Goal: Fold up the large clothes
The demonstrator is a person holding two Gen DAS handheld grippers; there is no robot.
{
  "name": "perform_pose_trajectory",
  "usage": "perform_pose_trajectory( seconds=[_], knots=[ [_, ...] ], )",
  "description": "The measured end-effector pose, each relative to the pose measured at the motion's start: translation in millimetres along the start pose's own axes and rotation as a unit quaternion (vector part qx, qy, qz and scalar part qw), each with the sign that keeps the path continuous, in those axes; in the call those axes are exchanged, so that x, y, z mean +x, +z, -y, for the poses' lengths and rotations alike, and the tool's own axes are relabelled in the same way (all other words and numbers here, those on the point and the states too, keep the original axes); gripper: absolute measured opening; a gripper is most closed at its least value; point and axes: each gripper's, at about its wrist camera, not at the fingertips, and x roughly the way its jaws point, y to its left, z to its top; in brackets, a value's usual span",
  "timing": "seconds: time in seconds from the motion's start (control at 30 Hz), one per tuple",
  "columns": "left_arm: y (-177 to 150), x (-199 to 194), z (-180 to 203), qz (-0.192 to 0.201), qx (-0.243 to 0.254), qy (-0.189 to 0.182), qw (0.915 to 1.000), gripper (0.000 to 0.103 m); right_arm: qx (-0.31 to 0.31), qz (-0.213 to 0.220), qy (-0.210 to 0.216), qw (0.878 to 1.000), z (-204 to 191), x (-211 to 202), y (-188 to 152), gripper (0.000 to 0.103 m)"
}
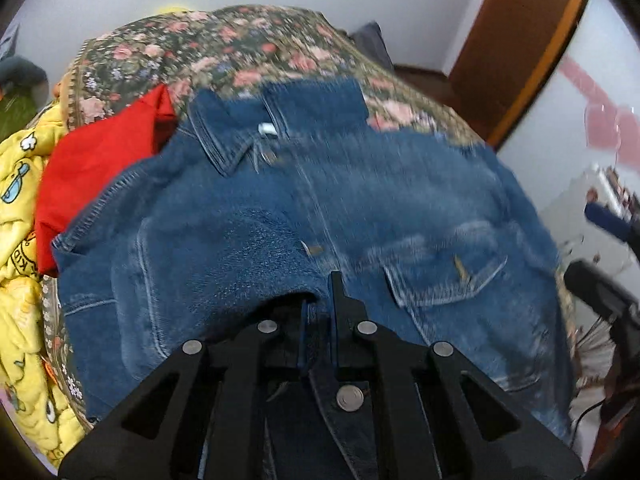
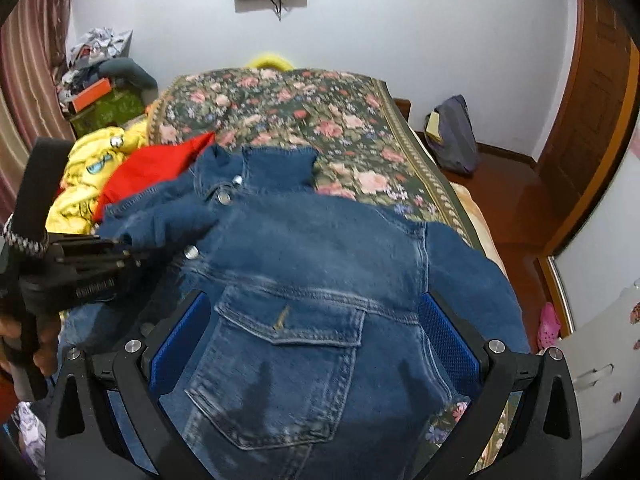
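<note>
A blue denim jacket lies front up on the floral bedspread, collar at the far end. My left gripper is shut on a fold of the jacket's denim near the button placket and lifts it. In the right wrist view the jacket fills the middle, with its chest pocket between my fingers. My right gripper is open and empty, its blue pads wide apart just above the cloth. The left gripper shows at the left there, holding a sleeve fold.
A red garment and a yellow cartoon quilt lie at the left of the bed. A grey bag sits on the wooden floor at the right. A wooden door is at the far right. Cluttered boxes stand at the back left.
</note>
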Motion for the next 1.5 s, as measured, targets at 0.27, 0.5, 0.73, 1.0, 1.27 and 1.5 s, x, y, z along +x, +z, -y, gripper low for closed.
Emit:
perform_pose_trajectory(
  seconds=[0.27,0.5,0.73,1.0,1.27,1.5],
  knots=[
    [-13.7,-28.6,-9.3,0.005,0.005,-0.015,0.9999,0.049,-0.037,0.006,0.014,0.999,-20.8,-5.0,5.9,0.103],
    [-24.2,-86.2,-64.6,0.067,-0.027,0.029,0.997,0.067,-0.099,0.018,0.032,0.994,-65.4,-1.4,23.4,0.103],
    [-44.6,-110.8,-144.8,0.078,-0.081,0.103,0.9883,0.068,-0.192,0.001,0.061,0.979,-130.7,22.3,34.8,0.103],
    [-81.8,-79.4,-203.9,0.023,-0.125,0.132,0.9831,0.067,-0.3,-0.067,0.075,0.949,-196.8,77.1,27.4,0.103],
    [-107.2,-27.1,-208.9,-0.031,-0.136,0.11,0.9841,0.068,-0.382,-0.085,0.03,0.92,-228.6,112.2,13.1,0.103],
    [-114.1,-5.0,-207.1,-0.047,-0.142,0.101,0.9836,0.068,-0.374,-0.083,0.064,0.921,-233.4,117.6,19.0,0.074]
  ],
)
